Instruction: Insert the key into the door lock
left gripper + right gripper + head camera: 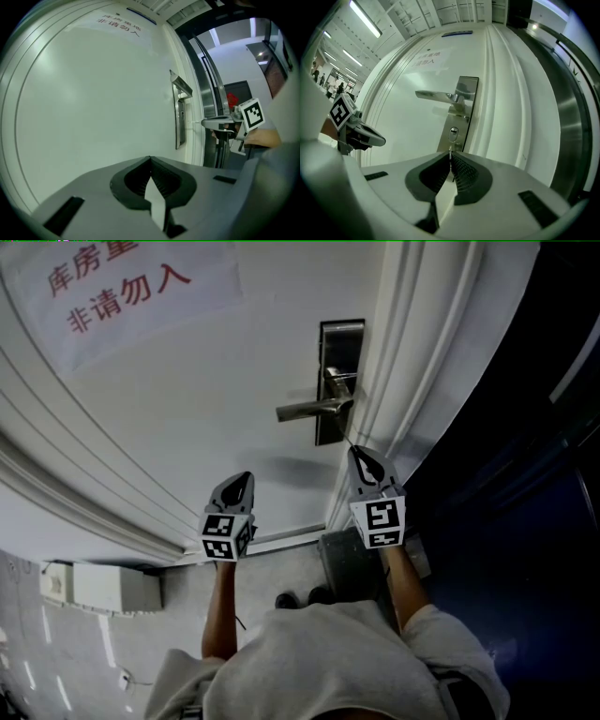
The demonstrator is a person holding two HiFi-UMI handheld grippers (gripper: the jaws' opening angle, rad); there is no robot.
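A steel lock plate (pixel 337 381) with a lever handle (pixel 314 410) is fixed near the white door's right edge. In the right gripper view the keyhole (pixel 453 133) sits below the handle (pixel 438 96). My right gripper (pixel 355 452) is shut on a thin metal key (pixel 450 151), whose tip pokes out just below the keyhole and a short way from it. My left gripper (pixel 246 476) hangs left of the lock, facing the bare door panel. Its jaws are shut with nothing in them (pixel 150 158). The right gripper (pixel 220 123) also shows in the left gripper view.
A paper notice with red characters (pixel 112 287) hangs on the door at upper left. Ribbed white door-frame moulding (pixel 412 381) runs right of the lock, with a dark opening (pixel 525 427) beyond. A white box (pixel 98 587) sits on the floor at lower left.
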